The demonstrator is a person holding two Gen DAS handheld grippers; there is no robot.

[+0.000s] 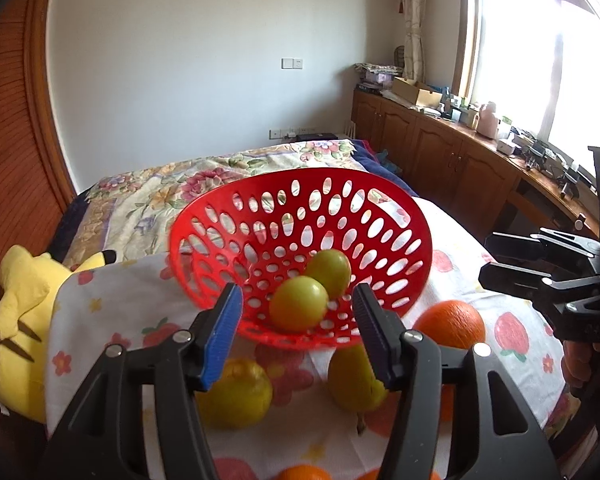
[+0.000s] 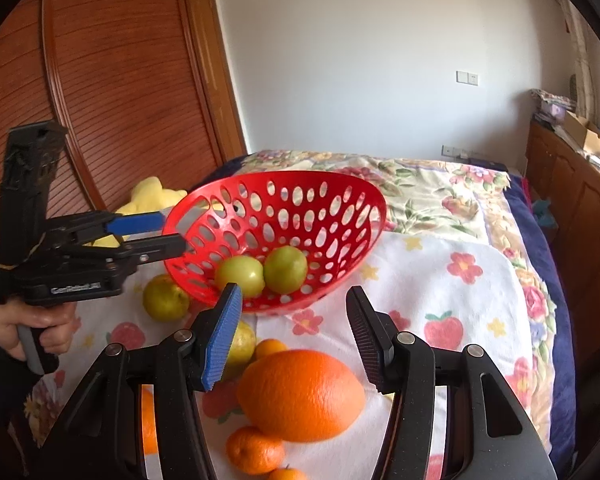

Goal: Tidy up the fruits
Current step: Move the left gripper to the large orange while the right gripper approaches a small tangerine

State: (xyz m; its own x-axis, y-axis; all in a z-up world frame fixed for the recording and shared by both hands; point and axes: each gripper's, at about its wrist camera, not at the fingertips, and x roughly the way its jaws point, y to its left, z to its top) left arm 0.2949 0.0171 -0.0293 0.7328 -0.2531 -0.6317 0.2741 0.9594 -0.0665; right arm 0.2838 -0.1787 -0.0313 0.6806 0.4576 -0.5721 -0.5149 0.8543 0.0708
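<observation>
A red perforated basket [image 1: 404, 240] [image 2: 340, 208] sits tilted on the fruit-print cloth and holds two green fruits [image 1: 298, 308] [image 2: 284, 268]. My left gripper [image 1: 296, 328] [image 2: 168, 232] is open in front of the basket's near rim, above a yellow lemon [image 1: 240, 392] and a yellow-green pear [image 1: 350, 380]. My right gripper [image 2: 292, 332] [image 1: 488, 258] is open and empty, held over a large orange [image 2: 300, 394] [image 1: 450, 324]. Small tangerines [image 2: 254, 450] lie beside the orange. A yellow-green fruit [image 2: 166, 298] lies left of the basket.
The fruit lies on a white fruit-print cloth [image 2: 460, 280] spread over a floral bedspread [image 1: 160, 192]. A yellow plush toy [image 1: 16, 312] lies at the left edge. A wooden wardrobe [image 2: 120, 80] stands left, wooden cabinets [image 1: 440, 152] with clutter along the right under a window.
</observation>
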